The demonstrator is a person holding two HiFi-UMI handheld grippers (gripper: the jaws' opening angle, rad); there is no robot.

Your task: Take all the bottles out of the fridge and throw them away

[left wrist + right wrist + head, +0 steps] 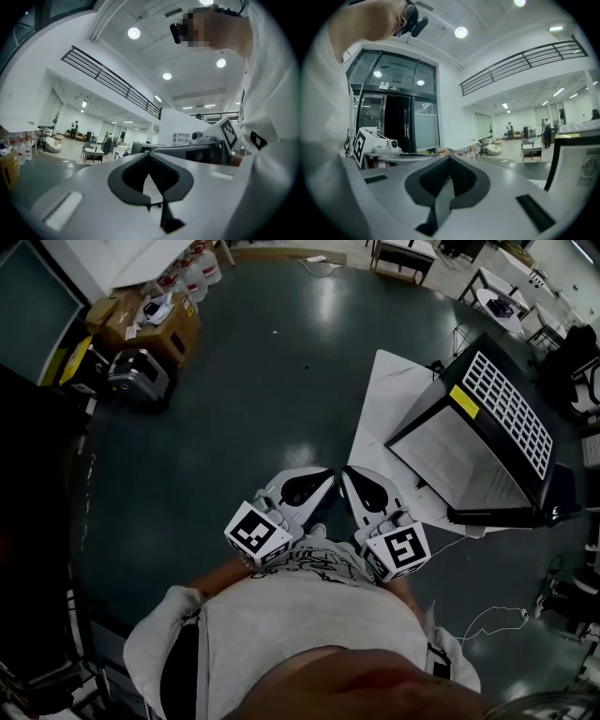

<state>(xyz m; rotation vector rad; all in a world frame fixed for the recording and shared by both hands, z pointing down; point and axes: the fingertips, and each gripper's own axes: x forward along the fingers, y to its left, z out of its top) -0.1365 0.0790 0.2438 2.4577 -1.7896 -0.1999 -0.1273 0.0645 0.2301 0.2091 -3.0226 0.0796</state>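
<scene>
Both grippers are parked right in front of the person's belly, side by side and almost touching, pointing out level over the dark floor (262,381). The left gripper (325,474) has its jaws shut tight with nothing in them; the right gripper (349,474) is the same deal, jaws pressed together and empty. Each gripper's own view just looks past its closed tips into a big bright hall. The left marker cube (255,532) and right marker cube (403,551) sit back by the white shirt (309,624).

The fridge (497,442) is the black box off to the right in the head view, ahead of the right gripper and well apart from it. It's got a white grille (511,399) and a yellow label (462,399) on the side facing up at the camera. A flat white sheet (384,409) lies under and beside it, though it could be a panel, can't tell. From here there's no seeing what's inside the fridge. In the right gripper view its black edge and a pale panel show at the far right.

Over at the upper left of the head view there's a pile of cardboard boxes (159,320) with a few white jugs (197,268) just beyond; a thin white cable (492,620) trails on the floor at lower right.
</scene>
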